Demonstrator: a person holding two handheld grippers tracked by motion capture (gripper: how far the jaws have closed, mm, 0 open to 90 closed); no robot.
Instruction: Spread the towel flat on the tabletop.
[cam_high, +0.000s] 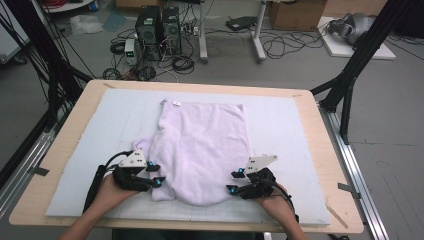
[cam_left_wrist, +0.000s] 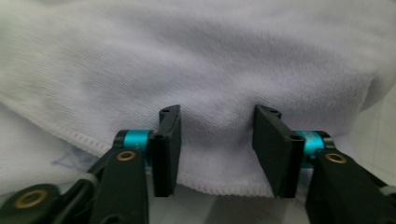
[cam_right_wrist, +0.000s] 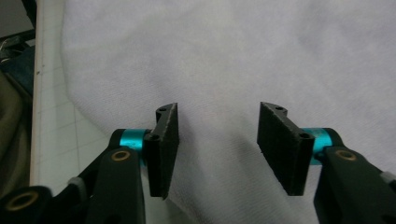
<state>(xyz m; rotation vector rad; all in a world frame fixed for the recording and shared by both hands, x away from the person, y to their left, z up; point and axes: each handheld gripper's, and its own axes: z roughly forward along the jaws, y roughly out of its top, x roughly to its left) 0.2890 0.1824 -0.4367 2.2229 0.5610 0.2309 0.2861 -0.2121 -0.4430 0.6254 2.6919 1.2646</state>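
High view: the pale lilac towel (cam_high: 200, 150) lay on the white mat (cam_high: 290, 125) covering my worktop (cam_high: 70, 135), its long axis running away from me toward the far edge, the near end rounded and bunched just ahead of my hands. My left gripper (cam_high: 154, 173) sat at the towel's near left corner and my right gripper (cam_high: 234, 182) at the near right edge, each pointing inward at the cloth, so neither hand was clearly nearer; both were as good as at it. From up there the fingertips looked to be touching or overlapping the hem, though I could not be sure of contact at that size.

Left gripper view: my left gripper (cam_left_wrist: 217, 149) stood half spread, and the stitched hem of the towel (cam_left_wrist: 196, 70) ran across just in front of and between the jaws. The fold of cloth lay in the gap, yet the pads (cam_left_wrist: 168, 144) were not pressing on it.

Right gripper view: my right gripper (cam_right_wrist: 219, 147) was likewise half spread, hanging over the towel (cam_right_wrist: 243, 60), whose edge curved down to the left onto the gridded mat (cam_right_wrist: 56, 135). Cloth lay under and between the jaws, nothing pinched. I judged that both had to come down and close on the near hem.
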